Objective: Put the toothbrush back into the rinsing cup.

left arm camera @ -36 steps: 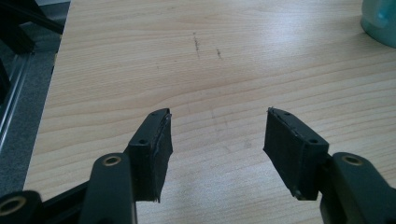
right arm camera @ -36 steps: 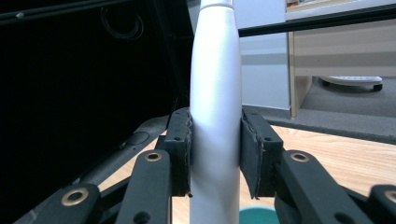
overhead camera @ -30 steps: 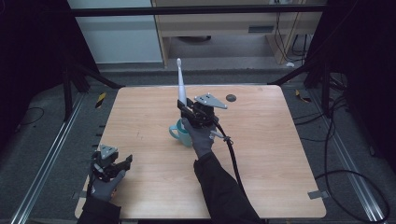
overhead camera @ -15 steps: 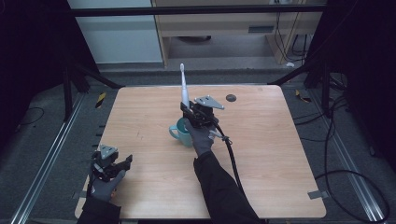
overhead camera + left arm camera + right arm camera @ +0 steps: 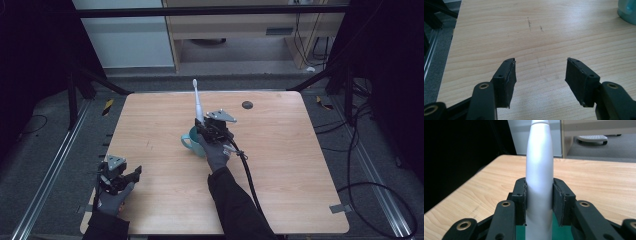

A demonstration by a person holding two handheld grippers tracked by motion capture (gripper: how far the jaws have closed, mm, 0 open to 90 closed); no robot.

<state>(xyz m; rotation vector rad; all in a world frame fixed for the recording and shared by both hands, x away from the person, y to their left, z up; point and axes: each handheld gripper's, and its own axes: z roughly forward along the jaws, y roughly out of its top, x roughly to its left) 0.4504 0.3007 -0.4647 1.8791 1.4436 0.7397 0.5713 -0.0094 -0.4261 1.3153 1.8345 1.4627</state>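
Toothbrush (image 5: 198,102) swung upright over cup (image 5: 193,141), clamped by right tongs (image 5: 206,131); left tongs (image 5: 131,175) gaping, empty, near table (image 5: 300,165) edge.

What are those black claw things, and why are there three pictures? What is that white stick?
The claws are grippers, tools a person squeezes, one in each gloved hand. The big picture comes from a camera above the wooden table. The other two come from small cameras riding on the grippers, looking along their jaws.

The left gripper is open and holds nothing; it sits near the table's corner.

The right gripper is shut on the white stick, a toothbrush. From above the toothbrush points up and away, and the right gripper holds it over a teal cup. A small dark round spot lies farther back; I cannot tell what it is.
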